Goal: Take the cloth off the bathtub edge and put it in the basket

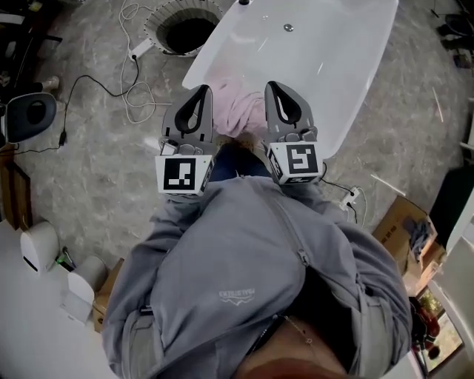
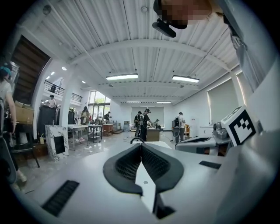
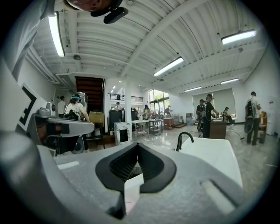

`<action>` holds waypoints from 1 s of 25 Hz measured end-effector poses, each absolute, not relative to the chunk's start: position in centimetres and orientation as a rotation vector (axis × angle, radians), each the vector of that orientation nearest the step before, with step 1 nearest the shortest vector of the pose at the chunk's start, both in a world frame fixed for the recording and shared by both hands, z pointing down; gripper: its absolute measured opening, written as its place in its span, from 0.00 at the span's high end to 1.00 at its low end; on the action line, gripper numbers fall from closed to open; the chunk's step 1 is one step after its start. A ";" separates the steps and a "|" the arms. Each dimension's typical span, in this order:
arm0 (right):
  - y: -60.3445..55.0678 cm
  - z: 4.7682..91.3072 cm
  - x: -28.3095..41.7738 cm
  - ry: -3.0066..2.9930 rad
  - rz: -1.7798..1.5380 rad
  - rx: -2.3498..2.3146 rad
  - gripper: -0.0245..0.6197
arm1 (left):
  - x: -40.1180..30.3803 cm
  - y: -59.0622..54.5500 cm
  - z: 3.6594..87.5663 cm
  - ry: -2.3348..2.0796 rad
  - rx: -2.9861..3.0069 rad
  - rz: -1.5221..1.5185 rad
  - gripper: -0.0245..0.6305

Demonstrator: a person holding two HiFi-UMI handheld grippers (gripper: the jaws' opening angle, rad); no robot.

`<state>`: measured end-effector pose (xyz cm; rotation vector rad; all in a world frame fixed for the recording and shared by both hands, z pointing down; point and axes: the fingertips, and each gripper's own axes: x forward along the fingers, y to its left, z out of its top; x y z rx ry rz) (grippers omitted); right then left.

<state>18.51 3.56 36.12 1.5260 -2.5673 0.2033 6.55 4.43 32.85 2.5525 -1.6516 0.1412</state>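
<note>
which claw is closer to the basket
The left claw, by the rim of the bathtub on the side of the basket; the right claw is further right, beyond the pink cloth.

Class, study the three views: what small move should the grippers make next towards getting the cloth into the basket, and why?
Probably open the right gripper and lower it onto the pink cloth. Both it and the left gripper are shut and empty, poised over the cloth, which lies on the near edge of the bathtub. The basket stands beyond, on the floor.
</note>
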 end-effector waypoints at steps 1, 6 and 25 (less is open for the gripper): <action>3.6 36.8 18.6 -2.556 0.220 1.530 0.95 | 6.6 4.4 33.5 -1.640 2.550 0.149 0.95; 3.3 40.0 19.2 -2.513 0.230 1.509 0.95 | 7.2 3.8 36.8 -1.588 2.536 0.196 0.95; 3.1 52.5 20.5 -2.435 0.333 1.402 0.95 | 9.6 3.5 50.3 -1.393 2.487 0.377 0.95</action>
